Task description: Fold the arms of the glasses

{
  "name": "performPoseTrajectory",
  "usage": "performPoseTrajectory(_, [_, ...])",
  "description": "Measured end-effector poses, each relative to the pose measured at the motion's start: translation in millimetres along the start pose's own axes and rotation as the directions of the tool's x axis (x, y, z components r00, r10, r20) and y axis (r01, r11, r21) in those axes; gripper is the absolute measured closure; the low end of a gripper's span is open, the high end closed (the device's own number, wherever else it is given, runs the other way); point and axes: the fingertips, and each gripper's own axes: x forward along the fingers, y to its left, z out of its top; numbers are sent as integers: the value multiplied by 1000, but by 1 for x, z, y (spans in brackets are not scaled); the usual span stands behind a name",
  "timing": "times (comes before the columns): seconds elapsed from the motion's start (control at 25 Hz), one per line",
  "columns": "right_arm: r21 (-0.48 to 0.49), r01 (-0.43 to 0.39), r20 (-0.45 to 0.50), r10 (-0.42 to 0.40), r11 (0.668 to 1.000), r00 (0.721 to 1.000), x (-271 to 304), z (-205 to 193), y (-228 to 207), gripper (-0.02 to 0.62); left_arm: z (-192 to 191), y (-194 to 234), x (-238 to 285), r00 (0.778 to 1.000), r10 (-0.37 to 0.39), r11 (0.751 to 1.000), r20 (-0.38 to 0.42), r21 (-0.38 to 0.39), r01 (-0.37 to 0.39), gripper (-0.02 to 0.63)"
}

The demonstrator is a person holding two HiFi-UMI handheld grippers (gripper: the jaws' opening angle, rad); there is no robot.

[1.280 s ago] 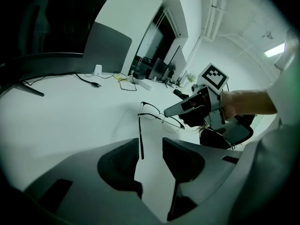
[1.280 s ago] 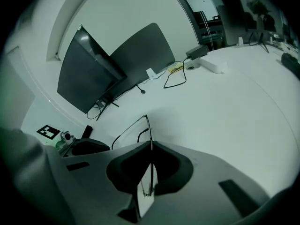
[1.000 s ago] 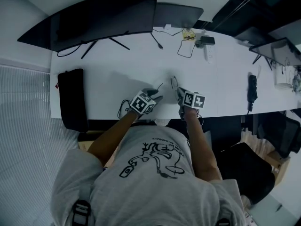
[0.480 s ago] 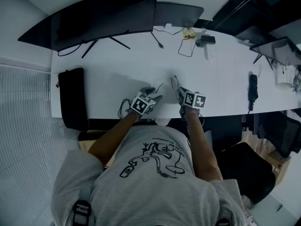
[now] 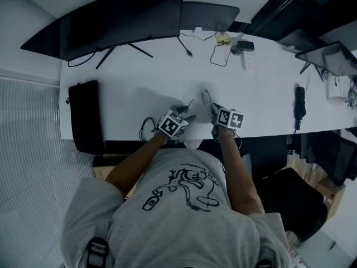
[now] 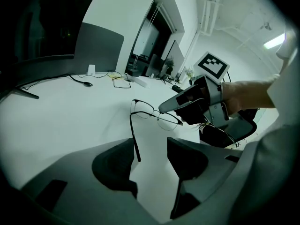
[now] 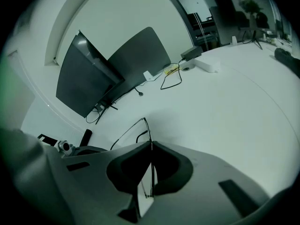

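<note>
Our glasses (image 6: 154, 115), thin dark wire with clear lenses, sit pinched in our closed right gripper (image 7: 151, 168) above the white table (image 6: 70, 121); one arm (image 6: 134, 138), seemingly unfolded, dangles between the wide-apart jaws of our left gripper (image 6: 150, 158), jaws which have just been opening

There are one white table (image 5: 139, 77), one pair of glasses (image 6: 151, 114), two dark monitors (image 5: 117, 18) and two grippers, the left gripper (image 6: 151, 161) and the right gripper (image 7: 151, 165).
</note>
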Motion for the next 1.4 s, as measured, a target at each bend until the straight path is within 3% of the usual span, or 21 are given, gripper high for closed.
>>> performPoseTrajectory(1.4, [-18,-45,-35,44,999,998,6,-16,22,584,3,-21,15,998,-40,998,-49,37,42,374])
